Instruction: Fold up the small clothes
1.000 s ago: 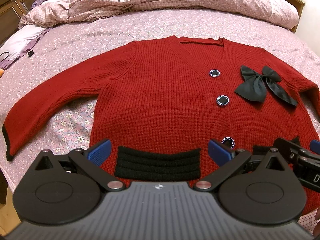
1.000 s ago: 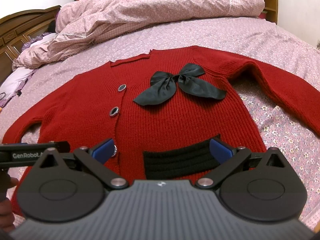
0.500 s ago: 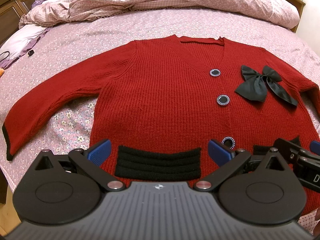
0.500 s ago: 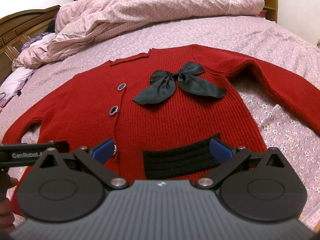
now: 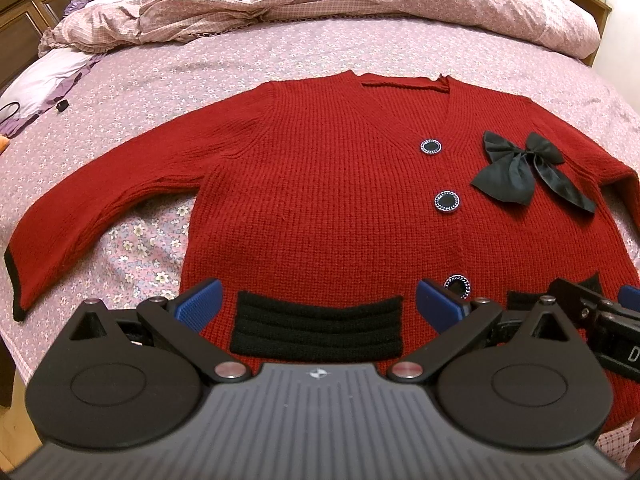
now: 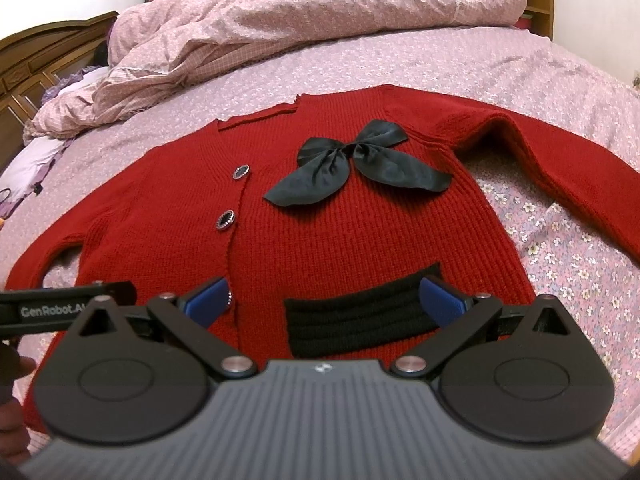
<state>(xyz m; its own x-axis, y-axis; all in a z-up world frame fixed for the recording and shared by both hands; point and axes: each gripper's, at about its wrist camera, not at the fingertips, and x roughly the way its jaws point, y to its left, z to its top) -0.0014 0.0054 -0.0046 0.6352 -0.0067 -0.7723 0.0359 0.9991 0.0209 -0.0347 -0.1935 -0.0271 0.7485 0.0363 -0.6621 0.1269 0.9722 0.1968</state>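
1. On the bed (image 5: pixel 168 80), the red cardigan (image 5: pixel 320 200) lay flat, front up, sleeves spread to both sides.
2. My left gripper (image 5: pixel 318 304) hovered at the hem, jaws released and wide, framing the black pocket band (image 5: pixel 318 330) on that side.
3. My right gripper (image 6: pixel 326 300) sat at the hem too, jaws released, over the other black pocket band (image 6: pixel 360 320).
4. Neither pair gripped any cloth.
5. Black bow (image 6: pixel 352 164) lay on the chest, beside the button line; three dark buttons (image 5: pixel 447 202) were visible in the left view.
6. The left sleeve cuff (image 5: pixel 16 280) had black trim and lay near the bed edge.
7. A rumpled pink quilt (image 6: pixel 280 28) was piled at the far end, well apart from the cardigan.
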